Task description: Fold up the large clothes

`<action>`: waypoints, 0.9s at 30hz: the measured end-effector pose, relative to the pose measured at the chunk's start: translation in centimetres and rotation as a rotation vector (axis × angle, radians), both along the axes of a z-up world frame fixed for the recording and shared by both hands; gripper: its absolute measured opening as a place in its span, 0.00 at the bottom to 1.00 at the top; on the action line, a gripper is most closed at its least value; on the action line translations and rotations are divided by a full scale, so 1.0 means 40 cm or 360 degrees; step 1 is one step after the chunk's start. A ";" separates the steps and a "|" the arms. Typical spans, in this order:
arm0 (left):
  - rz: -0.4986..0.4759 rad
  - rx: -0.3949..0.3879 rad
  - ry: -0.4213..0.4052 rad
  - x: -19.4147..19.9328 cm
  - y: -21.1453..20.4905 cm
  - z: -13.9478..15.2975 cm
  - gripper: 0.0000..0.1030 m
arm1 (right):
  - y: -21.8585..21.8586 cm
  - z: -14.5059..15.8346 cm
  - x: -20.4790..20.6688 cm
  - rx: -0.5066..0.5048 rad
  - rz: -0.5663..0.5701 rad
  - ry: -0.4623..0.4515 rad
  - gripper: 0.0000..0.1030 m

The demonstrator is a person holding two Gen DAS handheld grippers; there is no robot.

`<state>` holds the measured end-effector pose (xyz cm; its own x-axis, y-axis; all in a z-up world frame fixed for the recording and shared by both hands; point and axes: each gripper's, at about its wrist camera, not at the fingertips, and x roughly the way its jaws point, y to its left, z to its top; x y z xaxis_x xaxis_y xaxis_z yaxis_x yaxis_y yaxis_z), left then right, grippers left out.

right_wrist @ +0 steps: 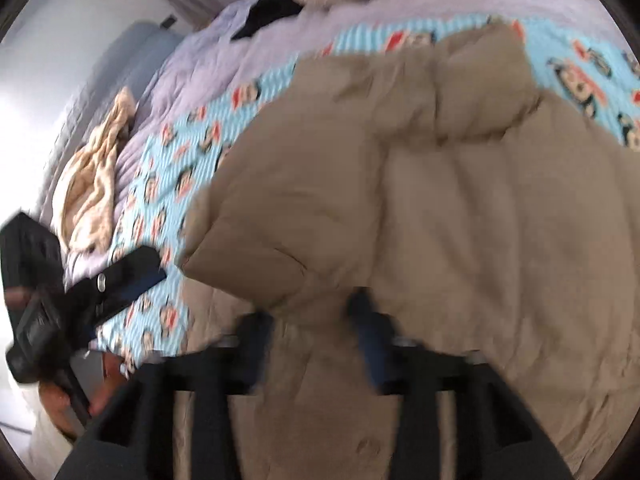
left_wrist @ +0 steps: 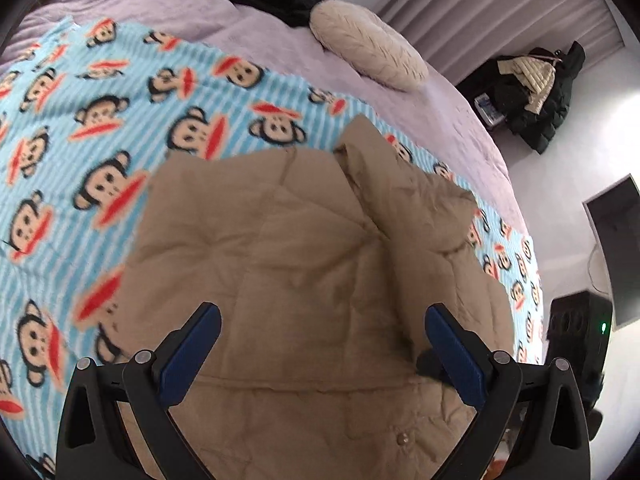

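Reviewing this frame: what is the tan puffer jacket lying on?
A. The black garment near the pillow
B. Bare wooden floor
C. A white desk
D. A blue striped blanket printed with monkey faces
D: the tan puffer jacket lies spread on the blue monkey-print blanket, which shows around its edges in both wrist views.

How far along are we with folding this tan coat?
Early. Done: the tan puffer coat lies spread on the monkey-print blanket, one flap turned over. In hand: nothing in the left hand-held gripper, open above it; the right hand-held gripper is blurred at the flap. Left: the remaining folds.
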<state>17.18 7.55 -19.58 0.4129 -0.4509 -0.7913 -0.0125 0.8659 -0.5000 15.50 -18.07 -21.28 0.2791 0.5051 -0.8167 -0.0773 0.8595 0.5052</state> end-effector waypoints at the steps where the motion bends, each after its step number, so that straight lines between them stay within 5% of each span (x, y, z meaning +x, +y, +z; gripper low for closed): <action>1: -0.0018 -0.0013 0.0008 0.001 -0.008 -0.005 0.99 | -0.011 -0.003 -0.016 0.0018 0.0002 0.0011 0.55; 5: -0.0087 -0.0062 0.0067 0.020 -0.056 -0.045 0.99 | -0.145 -0.015 -0.097 -0.0021 -0.0126 0.0090 0.55; 9: -0.0124 -0.0072 0.0162 0.056 -0.105 -0.112 0.92 | -0.369 -0.063 -0.187 0.0024 -0.0518 0.0238 0.55; 11: -0.0159 -0.0067 0.0202 0.071 -0.133 -0.132 0.58 | -0.470 -0.088 -0.228 0.0125 -0.0743 0.0290 0.55; 12: -0.0198 -0.0067 0.0248 0.081 -0.156 -0.146 0.19 | -0.517 -0.101 -0.244 0.0216 -0.0863 0.0285 0.55; 13: -0.0213 -0.0061 0.0267 0.084 -0.169 -0.149 0.10 | -0.550 -0.112 -0.253 0.0282 -0.0956 0.0272 0.55; 15: -0.0232 -0.0016 0.0188 0.070 -0.187 -0.120 0.10 | -0.603 -0.127 -0.257 0.0370 -0.1106 0.0231 0.30; 16: -0.0249 0.0002 0.0151 0.059 -0.189 -0.107 0.10 | -0.616 -0.132 -0.250 0.0370 -0.1140 0.0220 0.04; 21: -0.0258 0.0229 0.0195 0.027 -0.155 -0.155 0.10 | -0.555 -0.149 -0.199 0.0266 -0.0992 0.0222 0.04; 27: -0.0213 0.0308 0.0161 0.024 -0.147 -0.156 0.11 | -0.530 -0.177 -0.185 0.0202 -0.0961 0.0238 0.04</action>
<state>18.14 1.65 -25.80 0.2739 -0.3321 -0.9026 0.0669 0.9428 -0.3266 8.10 -39.26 -28.34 0.4323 0.3897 -0.8131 0.4818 0.6624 0.5736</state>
